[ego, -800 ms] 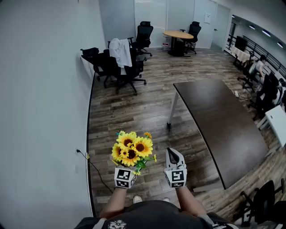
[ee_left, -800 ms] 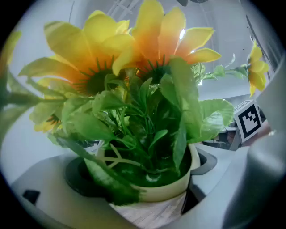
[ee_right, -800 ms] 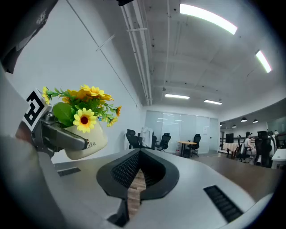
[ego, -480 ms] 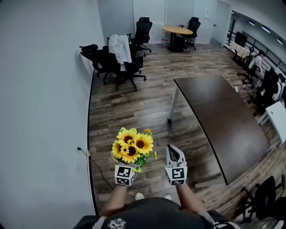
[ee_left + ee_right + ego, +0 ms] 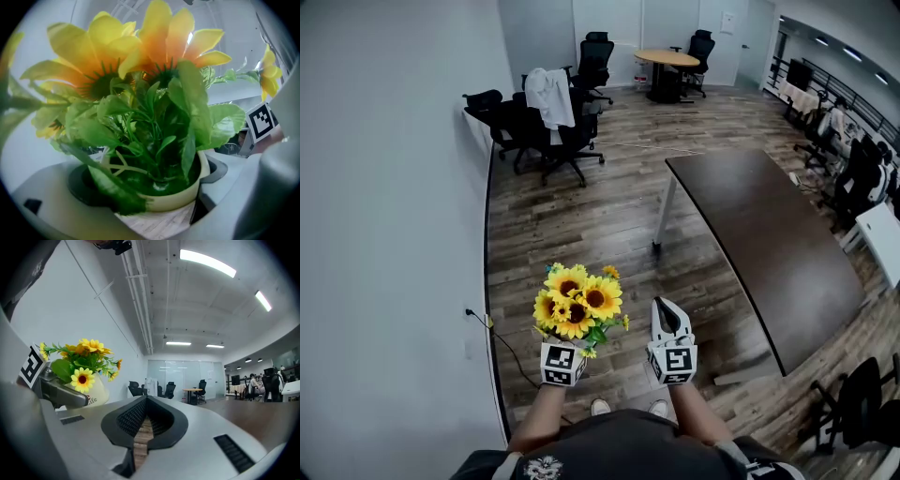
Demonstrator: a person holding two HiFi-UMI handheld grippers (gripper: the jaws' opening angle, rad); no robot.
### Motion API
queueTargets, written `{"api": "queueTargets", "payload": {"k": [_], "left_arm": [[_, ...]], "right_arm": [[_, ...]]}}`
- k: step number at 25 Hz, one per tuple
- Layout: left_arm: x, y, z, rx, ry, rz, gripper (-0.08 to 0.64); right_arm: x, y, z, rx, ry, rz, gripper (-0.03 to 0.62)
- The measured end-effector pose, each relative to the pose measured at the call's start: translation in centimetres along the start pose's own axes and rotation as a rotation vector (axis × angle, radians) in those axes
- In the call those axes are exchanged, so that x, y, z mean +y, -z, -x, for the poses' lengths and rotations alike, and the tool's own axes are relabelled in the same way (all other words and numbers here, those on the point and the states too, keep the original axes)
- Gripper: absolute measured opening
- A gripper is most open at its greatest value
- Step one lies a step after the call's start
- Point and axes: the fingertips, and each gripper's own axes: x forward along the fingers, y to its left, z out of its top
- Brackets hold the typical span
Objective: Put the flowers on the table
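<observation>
Between the jaws of the left claw, the cream pot of the flowers is clamped. The jaws are spread wide because the round pot fills the whole gap, and a pad is seen pressed against each side of it. The pot is kept upright and carried low in front of the body, presumably so that the sunflower heads are neither tipped nor crushed. The right claw is held alongside, just beside the bouquet but apart from it, with its jaws brought together on nothing. A second grip is judged unnecessary for so light a load. The dark counter is seen ahead and to the right, well apart from the flowers. Nothing has yet been set down. It is judged that the wooden floor lying between must be crossed before the pot can be lowered onto the counter.
</observation>
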Motion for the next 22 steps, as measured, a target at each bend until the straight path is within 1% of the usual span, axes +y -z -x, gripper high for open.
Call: {"api": "queueTargets", "payload": {"k": [6, 11, 16, 19, 22], "left_arm": [[0.6, 0.3, 0.7, -0.006, 0.035, -0.017, 0.549], [0.1, 0.7, -0.7, -0.006, 0.077, -0.025, 0.549], [-0.7, 1.9, -3.2, 0.007, 0.103, 0.005, 0.549], [-1.3, 1.6, -5.3, 0.005, 0.115, 0.007, 0.549], [-2.0, 1.2, -7.3, 0.023, 0.123, -0.004, 0.549]], "right_arm": [[1.0, 0.3, 1.1, 0.019, 0.042, -0.004, 0.023], [0.8, 1.7, 1.6, 0.043, 0.062, -0.002, 0.023], [-1.1, 3.0, 1.1, 0.058, 0.089, 0.009, 0.023], [-2.8, 3.3, 0.1, 0.062, 0.09, 0.004, 0.023], [-4.7, 3.2, -1.2, 0.055, 0.087, -0.002, 0.023]]}}
